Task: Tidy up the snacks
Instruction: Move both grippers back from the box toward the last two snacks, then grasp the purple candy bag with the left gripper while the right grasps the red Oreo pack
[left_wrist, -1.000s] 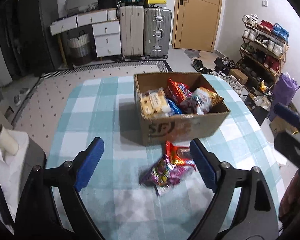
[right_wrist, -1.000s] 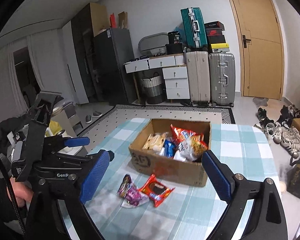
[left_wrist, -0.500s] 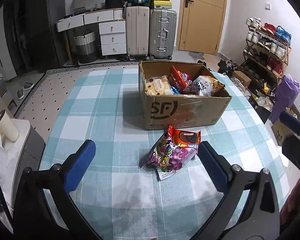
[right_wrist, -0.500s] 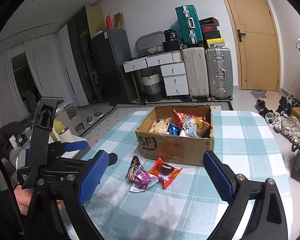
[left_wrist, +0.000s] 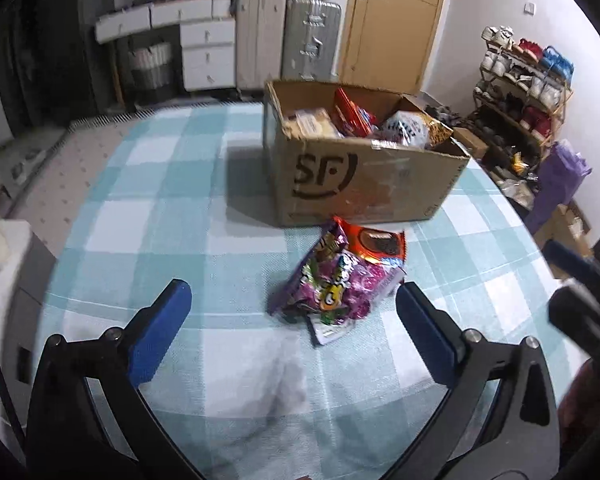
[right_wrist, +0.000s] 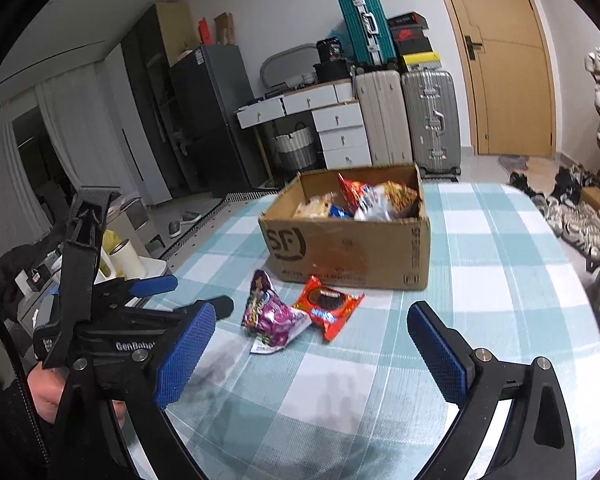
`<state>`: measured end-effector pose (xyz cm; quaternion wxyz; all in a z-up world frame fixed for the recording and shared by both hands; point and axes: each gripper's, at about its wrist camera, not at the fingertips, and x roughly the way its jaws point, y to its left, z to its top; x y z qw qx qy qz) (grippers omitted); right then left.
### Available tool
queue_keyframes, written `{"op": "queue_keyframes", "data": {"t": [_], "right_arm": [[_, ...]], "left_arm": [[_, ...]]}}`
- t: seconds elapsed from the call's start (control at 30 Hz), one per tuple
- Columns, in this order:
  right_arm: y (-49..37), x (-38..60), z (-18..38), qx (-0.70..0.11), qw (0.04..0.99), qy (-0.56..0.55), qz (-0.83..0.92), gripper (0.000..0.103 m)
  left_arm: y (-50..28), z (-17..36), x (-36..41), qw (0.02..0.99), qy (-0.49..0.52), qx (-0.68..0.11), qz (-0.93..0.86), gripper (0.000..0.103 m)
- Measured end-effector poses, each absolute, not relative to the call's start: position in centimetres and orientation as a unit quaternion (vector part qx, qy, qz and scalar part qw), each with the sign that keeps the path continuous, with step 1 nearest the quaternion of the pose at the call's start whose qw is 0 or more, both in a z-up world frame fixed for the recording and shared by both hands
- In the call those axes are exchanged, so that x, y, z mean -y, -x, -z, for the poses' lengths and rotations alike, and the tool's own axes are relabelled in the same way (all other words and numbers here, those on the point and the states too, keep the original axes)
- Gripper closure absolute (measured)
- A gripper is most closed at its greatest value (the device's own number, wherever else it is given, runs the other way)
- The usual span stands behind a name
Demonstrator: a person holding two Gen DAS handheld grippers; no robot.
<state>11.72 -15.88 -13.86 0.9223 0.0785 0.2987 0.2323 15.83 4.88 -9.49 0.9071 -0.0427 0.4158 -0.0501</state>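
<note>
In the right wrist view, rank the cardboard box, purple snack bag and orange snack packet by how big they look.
1. cardboard box, clearly largest.
2. purple snack bag and orange snack packet: look alike, not ranked.

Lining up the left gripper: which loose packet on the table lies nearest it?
The purple candy bag; the red cookie packet lies beyond it, against the cardboard box.

Checked tablecloth table (left_wrist: pixel 172 208): cardboard box (left_wrist: pixel 364 184), purple snack bag (left_wrist: pixel 336 288), orange snack packet (left_wrist: pixel 376 244).
</note>
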Motion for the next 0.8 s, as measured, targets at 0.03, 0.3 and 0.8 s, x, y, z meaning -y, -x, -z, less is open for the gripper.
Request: {"op": "queue_keyframes", "data": {"t": [0.03,0.3,0.8], "right_arm": [[-11.9,15.9,14.3,-0.303,0.921,-0.081,-0.231,0.005],[-12.8,15.3,16.4,-0.324,0.913,-0.092,-0.23,0.005],[-14.8,15.7,18.9,-0.36,0.901,-0.102,-0.22,0.005]], "left_arm": [[-16.1,9.9,-5.0,0.904,0.045,-0.421,0.052,0.001],[-18.9,12.8,-4.8,0.891,0.053,-0.444,0.084,0.001],[-23.4,15.8,-3.7,0.878,0.029,-0.462,0.125,0.007]]}}
